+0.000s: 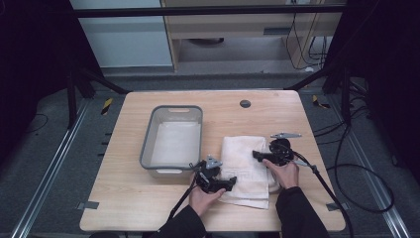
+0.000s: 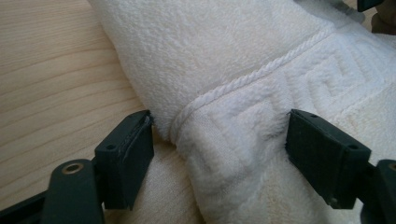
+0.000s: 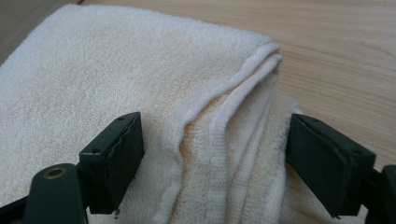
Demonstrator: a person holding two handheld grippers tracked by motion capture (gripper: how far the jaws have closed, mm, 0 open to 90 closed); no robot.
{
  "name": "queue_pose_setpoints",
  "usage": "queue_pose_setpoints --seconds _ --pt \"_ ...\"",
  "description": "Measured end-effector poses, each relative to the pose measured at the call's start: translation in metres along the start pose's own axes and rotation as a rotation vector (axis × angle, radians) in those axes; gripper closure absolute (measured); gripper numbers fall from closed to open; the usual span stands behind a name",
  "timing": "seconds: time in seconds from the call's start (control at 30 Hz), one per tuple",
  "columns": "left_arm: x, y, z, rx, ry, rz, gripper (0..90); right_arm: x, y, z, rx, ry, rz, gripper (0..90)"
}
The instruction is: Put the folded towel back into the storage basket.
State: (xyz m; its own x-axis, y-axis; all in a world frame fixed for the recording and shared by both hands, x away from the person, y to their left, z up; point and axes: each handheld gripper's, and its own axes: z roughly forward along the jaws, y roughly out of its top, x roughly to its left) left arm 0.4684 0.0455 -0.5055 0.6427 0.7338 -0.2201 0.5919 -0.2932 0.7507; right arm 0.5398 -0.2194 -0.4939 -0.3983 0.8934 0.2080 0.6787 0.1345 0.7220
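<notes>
A wooden table (image 1: 148, 208) seen from above, with a person's two forearms in dark sleeves coming in from the near edge, each hand holding a black two-jaw tool.

At the left of the table stands a grey plastic basin (image 1: 146, 148), rectangular, with a pale cloth or lining lying flat in its bottom. It sits just left of the middle of the table, its near short wall close to the left hand.

Right beside the basin, the left tool (image 1: 232, 182) lies nearly level and points toward the right, its tips at the near left edge of a folded white towel (image 1: 245, 168). In the left gripper view its jaws stand wide apart, one on each side of a thick fold of towel with a twisted cord trim and a raised key pattern; the fold lies between them, and the pads do not squeeze it.

The towel rests flat on the table, right of the basin and near the front edge, folded into a rough rectangle several layers deep.

At the towel's far right side the right tool (image 1: 255, 155) points toward the left. In the right gripper view its jaws are also spread wide, straddling the stacked hemmed edges of the towel (image 3: 219, 140) without pinching them. A black cable trails from this tool off the right edge of the table.
</notes>
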Motion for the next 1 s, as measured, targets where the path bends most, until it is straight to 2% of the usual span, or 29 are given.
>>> queue_pose_setpoints --seconds 0.17,0.3,0.5,0.53,0.57,0.73,0.77,0.8,1.0 --pt "-0.0023 0.0002 0.0005 0.004 -0.008 0.002 28.4 -0.0020 -0.0011 0.0029 0.013 0.018 0.018 19.6" --pt "-0.0032 0.0010 0.0005 0.013 -0.022 -0.004 36.8 -0.0029 -0.0023 0.0046 0.025 0.033 0.036 22.1" --pt "-0.0040 0.0018 0.0008 0.014 -0.047 -0.043 46.6 -0.0024 -0.0020 0.0030 0.041 0.083 0.069 37.9" --pt "-0.0040 0.0018 0.0008 0.014 -0.047 -0.043 48.7 -0.0024 -0.0020 0.0030 0.041 0.083 0.069 37.9" --pt "-0.0044 0.0017 0.0003 0.003 -0.051 -0.042 51.5 -0.0021 -0.0020 0.0026 0.046 0.099 0.085 42.3" --pt "-0.0049 0.0026 -0.0008 -0.006 -0.051 -0.047 61.8 -0.0027 -0.0012 0.0014 0.048 0.124 0.096 51.4" --pt "-0.0047 0.0026 -0.0013 -0.011 -0.051 -0.049 61.8 -0.0027 -0.0012 0.0014 0.048 0.124 0.096 51.4" --pt "-0.0047 0.0026 -0.0017 -0.015 -0.050 -0.051 66.2 -0.0022 -0.0009 0.0006 0.044 0.130 0.100 55.1" --pt "-0.0048 0.0025 -0.0043 -0.034 -0.053 -0.058 70.0 -0.0003 -0.0001 -0.0029 0.032 0.124 0.098 60.3"
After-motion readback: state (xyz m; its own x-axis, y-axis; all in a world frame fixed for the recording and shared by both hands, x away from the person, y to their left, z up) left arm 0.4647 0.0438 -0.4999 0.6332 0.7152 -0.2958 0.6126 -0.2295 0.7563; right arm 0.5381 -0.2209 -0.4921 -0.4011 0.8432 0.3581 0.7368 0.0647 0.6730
